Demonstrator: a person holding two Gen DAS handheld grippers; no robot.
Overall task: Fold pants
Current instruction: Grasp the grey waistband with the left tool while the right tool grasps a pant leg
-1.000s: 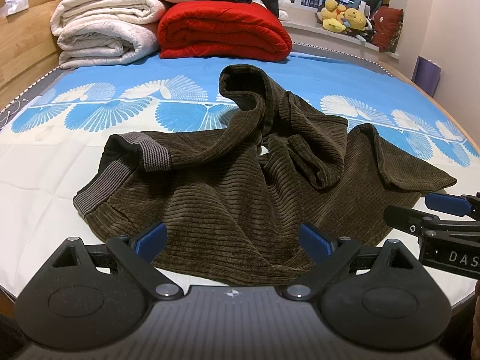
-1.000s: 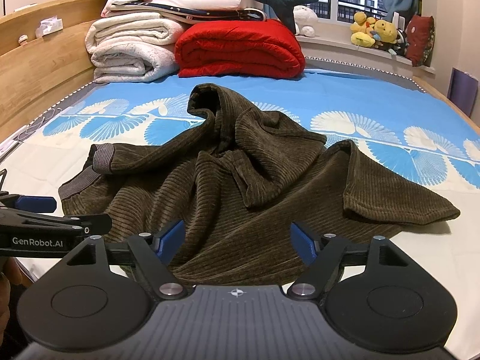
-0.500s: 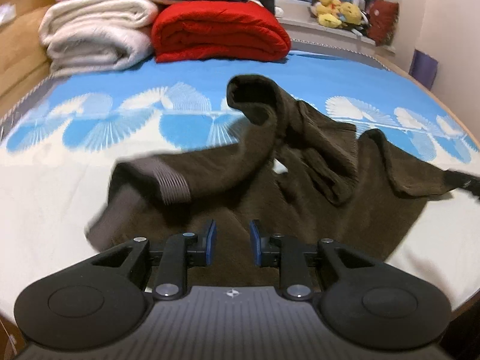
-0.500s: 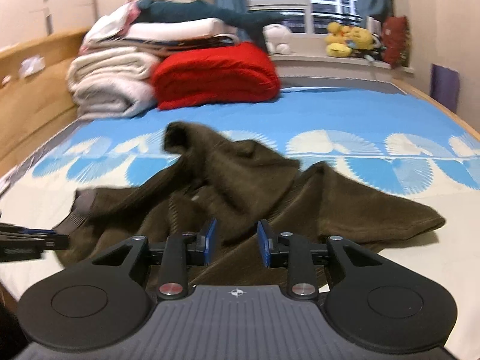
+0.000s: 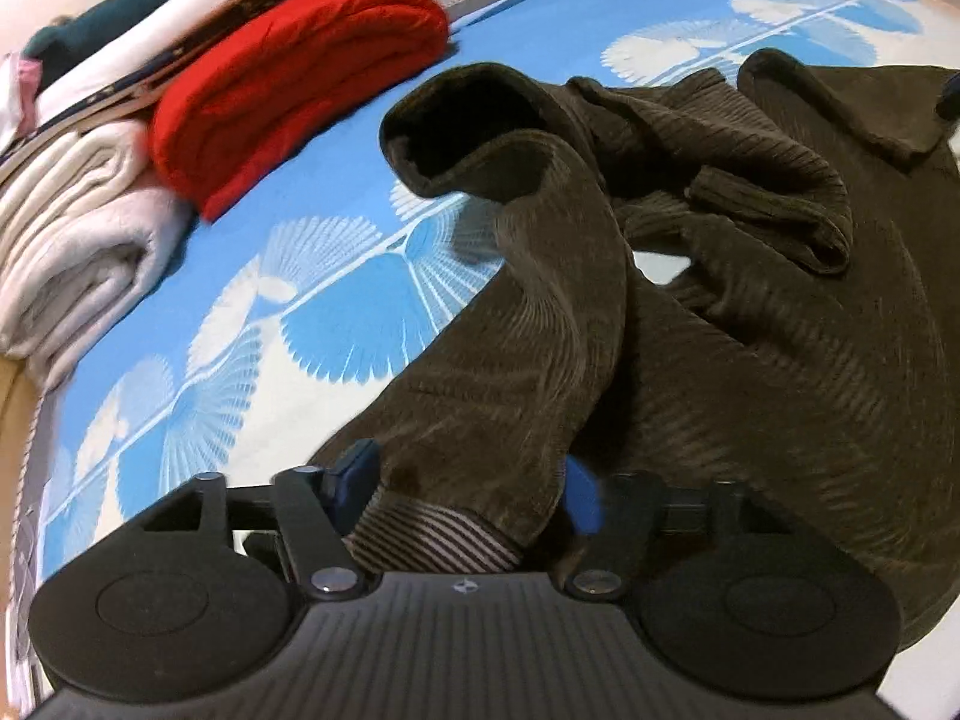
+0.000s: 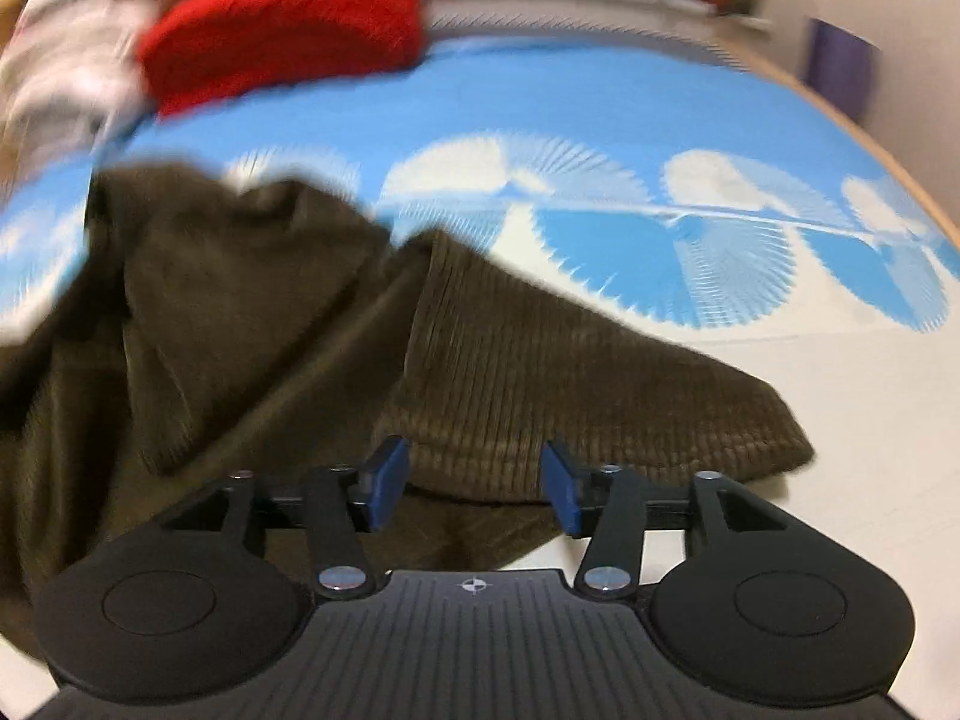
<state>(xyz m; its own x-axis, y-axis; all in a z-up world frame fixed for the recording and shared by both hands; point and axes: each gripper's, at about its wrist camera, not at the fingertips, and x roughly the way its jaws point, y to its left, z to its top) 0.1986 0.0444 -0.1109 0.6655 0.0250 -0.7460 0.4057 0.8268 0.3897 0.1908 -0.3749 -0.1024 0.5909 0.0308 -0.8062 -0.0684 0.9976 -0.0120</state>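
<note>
The pants (image 5: 690,312) waistband sits between the left hand-held gripper's (image 5: 462,489) wide jaws; the right hand-held gripper (image 6: 474,489), also wide, straddles a leg hem.

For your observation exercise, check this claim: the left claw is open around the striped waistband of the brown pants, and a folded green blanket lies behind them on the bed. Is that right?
One detail is wrong: the folded blanket is red, not green, as the left wrist view shows. The rest stands: the left claw is open around the striped waistband of the brown pants on the bed.
</note>
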